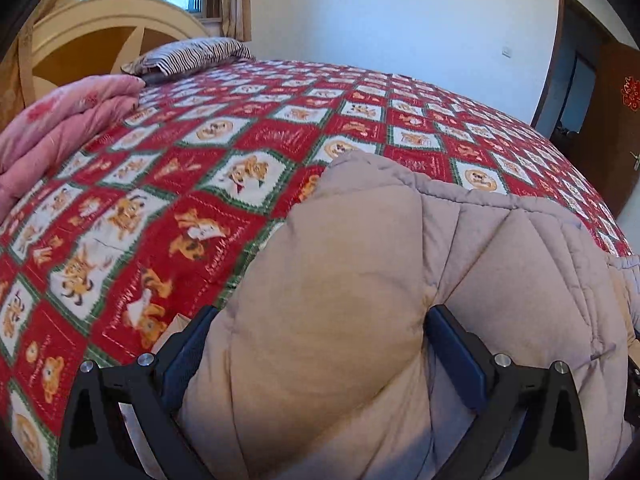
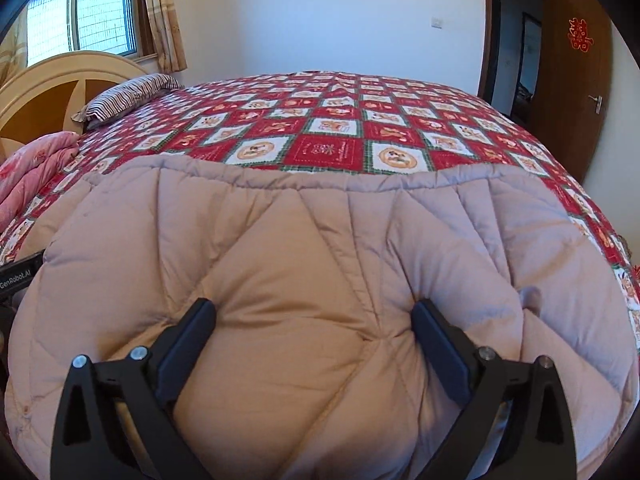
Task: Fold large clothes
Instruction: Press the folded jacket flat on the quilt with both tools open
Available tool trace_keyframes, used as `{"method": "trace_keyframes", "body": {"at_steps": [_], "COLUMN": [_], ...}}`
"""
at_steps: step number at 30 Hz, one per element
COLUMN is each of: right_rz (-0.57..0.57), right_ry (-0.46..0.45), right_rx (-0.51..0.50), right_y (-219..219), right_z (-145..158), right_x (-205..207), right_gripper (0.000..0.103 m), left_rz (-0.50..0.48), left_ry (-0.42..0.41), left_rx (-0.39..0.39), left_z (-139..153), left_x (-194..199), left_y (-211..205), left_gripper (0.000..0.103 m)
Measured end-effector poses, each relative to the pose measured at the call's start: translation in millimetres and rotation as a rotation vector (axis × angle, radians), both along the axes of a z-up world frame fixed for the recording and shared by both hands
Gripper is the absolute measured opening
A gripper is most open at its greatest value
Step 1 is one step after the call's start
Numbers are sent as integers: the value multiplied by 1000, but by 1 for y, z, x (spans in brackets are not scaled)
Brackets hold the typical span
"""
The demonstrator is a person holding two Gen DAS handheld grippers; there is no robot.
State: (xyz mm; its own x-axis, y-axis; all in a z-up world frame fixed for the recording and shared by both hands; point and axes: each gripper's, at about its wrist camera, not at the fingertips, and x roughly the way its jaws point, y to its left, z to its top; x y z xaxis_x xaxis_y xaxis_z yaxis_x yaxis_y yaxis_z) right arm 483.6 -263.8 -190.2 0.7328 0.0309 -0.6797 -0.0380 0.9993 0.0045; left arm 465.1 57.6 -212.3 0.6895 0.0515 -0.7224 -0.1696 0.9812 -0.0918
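Note:
A thick beige quilted garment (image 1: 360, 280) lies on a bed with a red checked cover (image 1: 200, 168); it fills the near half of the right wrist view (image 2: 320, 248). My left gripper (image 1: 320, 320) has its jaws wide apart, pressed around a puffy bulge at the garment's left end. My right gripper (image 2: 314, 312) also has its jaws wide apart, with a padded bulge of the garment between them, near its middle. The left gripper's body shows at the left edge of the right wrist view (image 2: 16, 272).
A folded pink quilt (image 1: 52, 128) lies at the bed's left side, and a striped pillow (image 1: 192, 56) sits by the wooden headboard (image 1: 100, 36). A window (image 2: 80, 12) is behind it. A brown door (image 2: 576, 72) stands open at the right.

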Motion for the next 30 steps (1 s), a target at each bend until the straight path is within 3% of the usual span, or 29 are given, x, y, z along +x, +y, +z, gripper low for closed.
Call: {"method": "trace_keyframes", "body": {"at_steps": [7,30], "right_rz": [-8,-23], "right_ry": [35,97], "right_rx": [2,-68], "right_y": [0,8], "right_z": [-8,-23], "right_x": [10,21], "right_gripper": [103,103], "left_rz": [-20,-4], "left_ry": [50,61], "left_rx": [-46,9], "left_z": [-11,-15], "left_x": [9,11], "left_y": [2,-4], "left_gripper": [102,102]}}
